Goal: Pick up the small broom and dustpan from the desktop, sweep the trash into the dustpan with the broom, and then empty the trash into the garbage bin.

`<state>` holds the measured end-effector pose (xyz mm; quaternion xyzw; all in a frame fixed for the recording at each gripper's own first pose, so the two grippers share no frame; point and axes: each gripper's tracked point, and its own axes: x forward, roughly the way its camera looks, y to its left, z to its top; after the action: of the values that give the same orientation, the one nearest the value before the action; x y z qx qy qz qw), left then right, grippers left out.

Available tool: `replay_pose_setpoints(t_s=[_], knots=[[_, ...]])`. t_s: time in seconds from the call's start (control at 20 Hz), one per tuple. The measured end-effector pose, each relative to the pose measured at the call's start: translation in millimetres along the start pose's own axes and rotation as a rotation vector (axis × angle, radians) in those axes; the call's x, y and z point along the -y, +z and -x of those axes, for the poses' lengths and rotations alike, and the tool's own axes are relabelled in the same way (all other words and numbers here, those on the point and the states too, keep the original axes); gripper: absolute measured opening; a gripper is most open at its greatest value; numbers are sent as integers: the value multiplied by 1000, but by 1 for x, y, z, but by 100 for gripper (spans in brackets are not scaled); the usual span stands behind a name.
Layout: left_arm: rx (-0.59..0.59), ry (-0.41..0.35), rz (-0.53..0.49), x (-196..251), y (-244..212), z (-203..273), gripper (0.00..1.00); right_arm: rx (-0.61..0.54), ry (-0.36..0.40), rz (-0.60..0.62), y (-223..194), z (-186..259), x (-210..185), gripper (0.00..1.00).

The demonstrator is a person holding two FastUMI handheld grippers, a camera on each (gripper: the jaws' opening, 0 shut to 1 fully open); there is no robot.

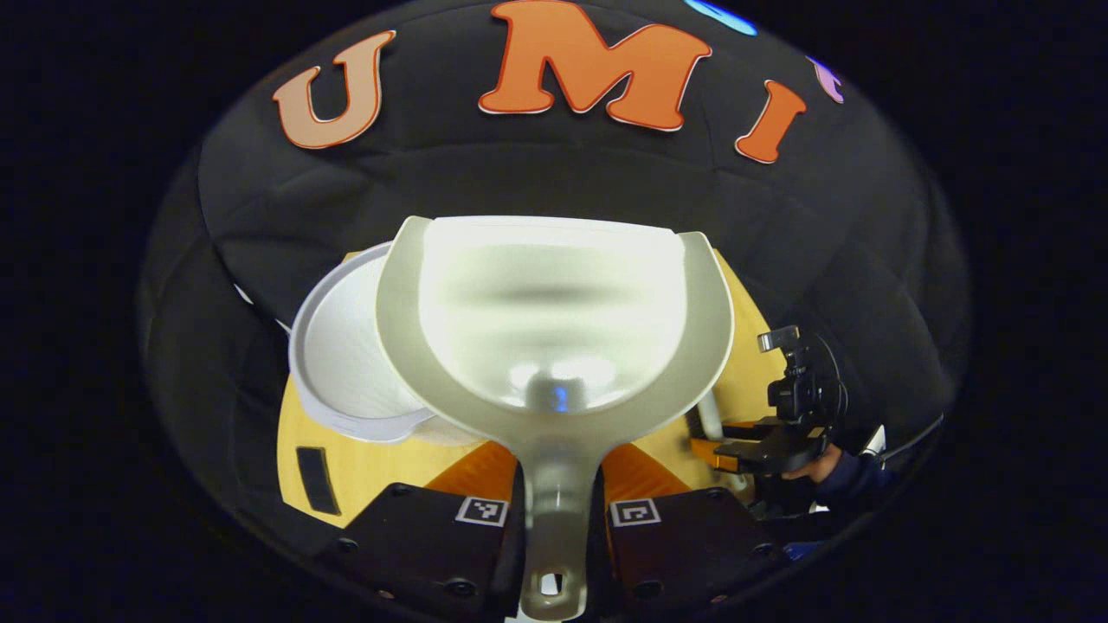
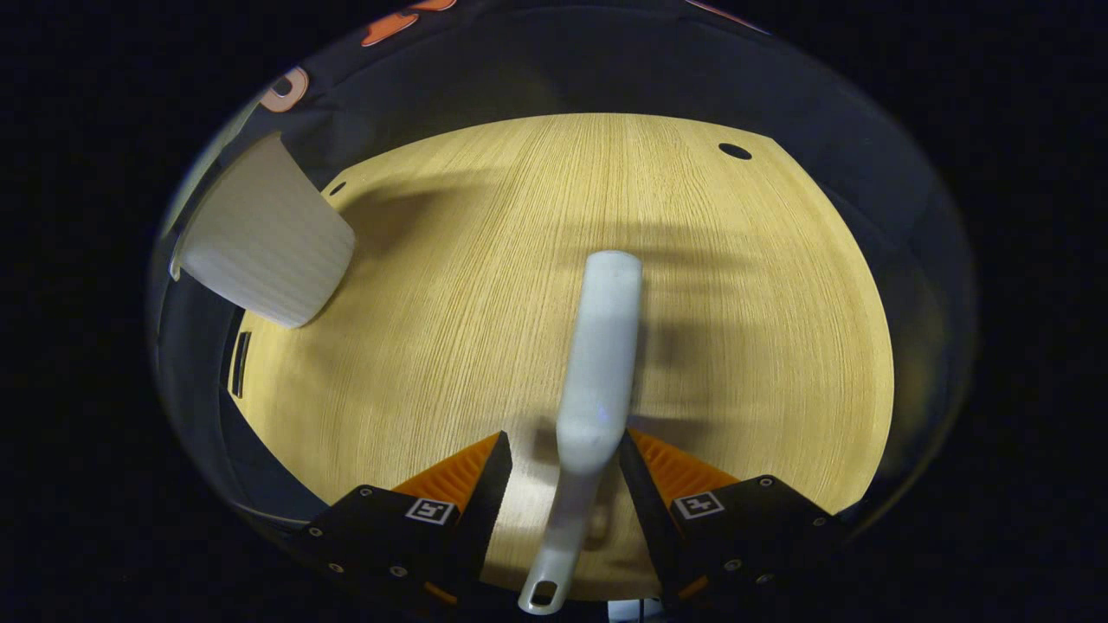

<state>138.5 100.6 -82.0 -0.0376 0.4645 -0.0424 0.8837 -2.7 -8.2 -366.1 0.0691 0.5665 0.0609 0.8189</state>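
Left gripper view first: the surface is a light wood desk [image 1: 363, 467] with a small dark slot near its left edge, and black cloth wall all around behind it. One dustpan [image 1: 554, 320], pale and translucent, is up in the air right in front of the camera, its scoop facing us and its mouth edge at the top. Its handle runs straight down between the left gripper [image 1: 556, 510] fingers, which are pinching it from both sides, hang hole poking out below. Behind the pan on the left sits one white bin [image 1: 338, 363], rim toward us, partly covered by the pan. Off to the right, lower down, there's the other gripper [image 1: 783, 437] with a hand and a dark sleeve behind it; can't tell its fingers from here.

Right gripper view: same wood desk [image 2: 485, 285], grain running away from the camera, one round hole at the far right corner and a smaller one at the far left, dark wall past the edges. One broom [image 2: 597, 363], a whitish stick shape seen from the handle end, sits between the right gripper [image 2: 563, 472] fingers. They're close in on the handle and look like they're clamping it. Soft shadows fall across the wood beside it. The one bin [image 2: 260, 238] is at the far left, tilted-looking, ribbed side showing.
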Motion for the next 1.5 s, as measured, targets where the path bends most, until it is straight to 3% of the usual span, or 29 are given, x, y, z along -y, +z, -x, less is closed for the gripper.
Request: replay_pose_setpoints(t_s=[0.15,0.4,0.8,0.9,1.05,1.5], knots=[[-20,-38,16,35,-20,-20,28,1,-2,-9,-4,4,3,77],[-119,-54,-41,71,-69,-59,28,-12,-11,9,-10,1,2,77],[-270,36,-21,64,-149,-146,29,-21,-21,12,-20,-1,2,78],[-303,31,6,69,-162,-159,29,-21,-24,15,-22,1,-1,85],[-343,51,37,72,-167,-172,29,-22,-29,29,-24,-2,-1,95],[-369,78,105,71,-135,-192,35,-12,-26,15,-25,-1,0,95]])
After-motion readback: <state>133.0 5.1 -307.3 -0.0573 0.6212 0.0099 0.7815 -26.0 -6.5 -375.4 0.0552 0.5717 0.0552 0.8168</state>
